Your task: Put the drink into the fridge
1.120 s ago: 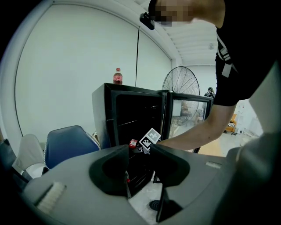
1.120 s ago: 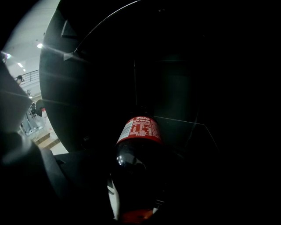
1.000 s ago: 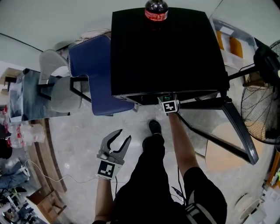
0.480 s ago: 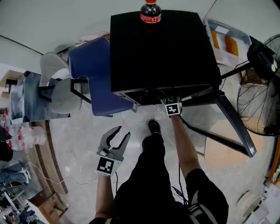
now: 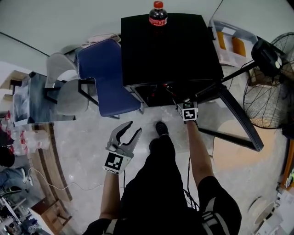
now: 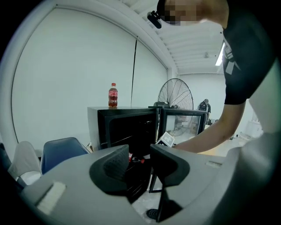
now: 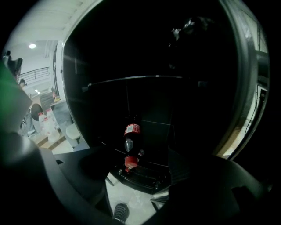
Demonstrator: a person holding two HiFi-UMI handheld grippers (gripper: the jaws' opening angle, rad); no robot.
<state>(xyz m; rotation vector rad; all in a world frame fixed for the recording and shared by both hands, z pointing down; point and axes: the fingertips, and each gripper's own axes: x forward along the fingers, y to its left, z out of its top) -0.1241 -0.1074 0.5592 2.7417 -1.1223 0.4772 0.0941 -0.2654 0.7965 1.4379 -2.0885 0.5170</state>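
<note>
A black fridge [image 5: 167, 50] stands open, its glass door [image 5: 239, 124] swung out to the right. One cola bottle [image 5: 157, 13] stands upright on the fridge top and also appears as the bottle [image 6: 113, 96] in the left gripper view. A second cola bottle [image 7: 131, 143] lies inside the fridge, red cap toward me. My right gripper [image 7: 136, 173] is open just outside the opening, apart from that bottle. In the head view the right gripper [image 5: 184, 103] sits at the fridge's front edge. My left gripper [image 5: 127, 132] hangs open and empty over the floor.
A blue chair [image 5: 103, 78] and a grey chair [image 5: 64, 87] stand left of the fridge. A standing fan [image 5: 264, 87] is at the right, with a shelf of orange items [image 5: 234, 43] behind the door. The person's shoe [image 5: 161, 129] is in front of the fridge.
The right gripper has drawn back a little from the fridge opening, and the dark interior now shows ahead of it. The left gripper stays open at about the same spot.
</note>
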